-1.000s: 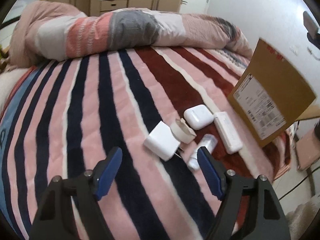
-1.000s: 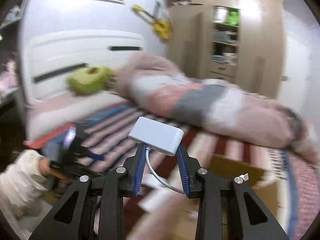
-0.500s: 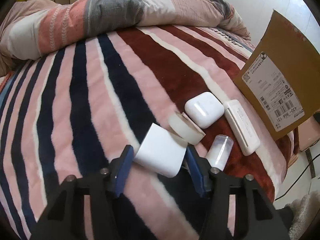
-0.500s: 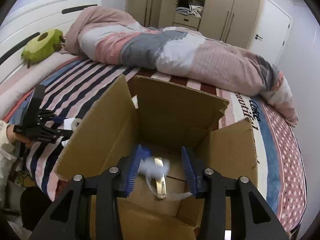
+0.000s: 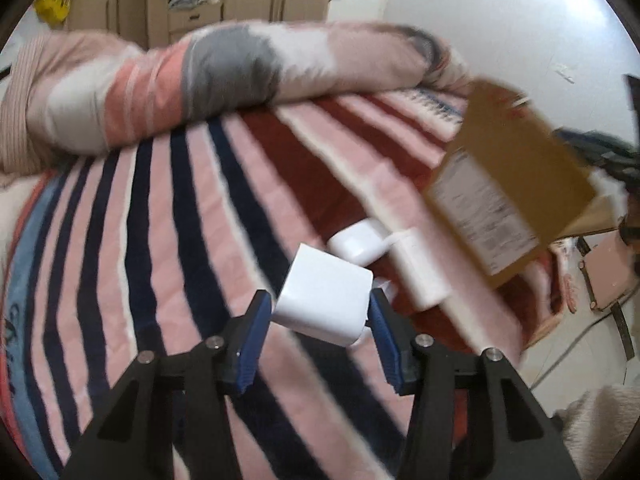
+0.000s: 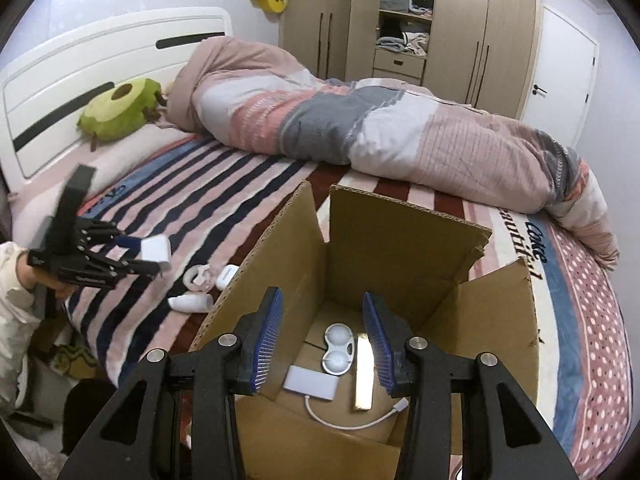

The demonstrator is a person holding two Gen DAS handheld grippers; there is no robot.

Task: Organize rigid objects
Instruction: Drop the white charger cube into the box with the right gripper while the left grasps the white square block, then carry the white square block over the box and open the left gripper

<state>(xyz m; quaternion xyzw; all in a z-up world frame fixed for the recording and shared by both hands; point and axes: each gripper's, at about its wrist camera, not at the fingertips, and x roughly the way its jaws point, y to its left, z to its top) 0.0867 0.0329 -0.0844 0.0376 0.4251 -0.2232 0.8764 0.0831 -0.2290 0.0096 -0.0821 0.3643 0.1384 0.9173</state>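
Left view motion-smeared: label on cardboard box (image 5: pixel 486 216) unreadable. My white charger block (image 5: pixel 326 300) hides the items behind it. Box wall cuts off earbud case (image 6: pixel 226 276).

— What's in the cardboard box (image 6: pixel 400 248)?
— A lens case (image 6: pixel 338 348), a bar (image 6: pixel 363 376) at its three o'clock, an adapter (image 6: pixel 311 383) at seven.
— And outside?
— Tape roll (image 6: pixel 199 276) and bottle (image 6: pixel 191 302) on the bed (image 6: pixel 208 184), at nine o'clock.

Left view low over striped blanket (image 5: pixel 168 240), right above cardboard box (image 6: pixel 400 248), both sharing bed
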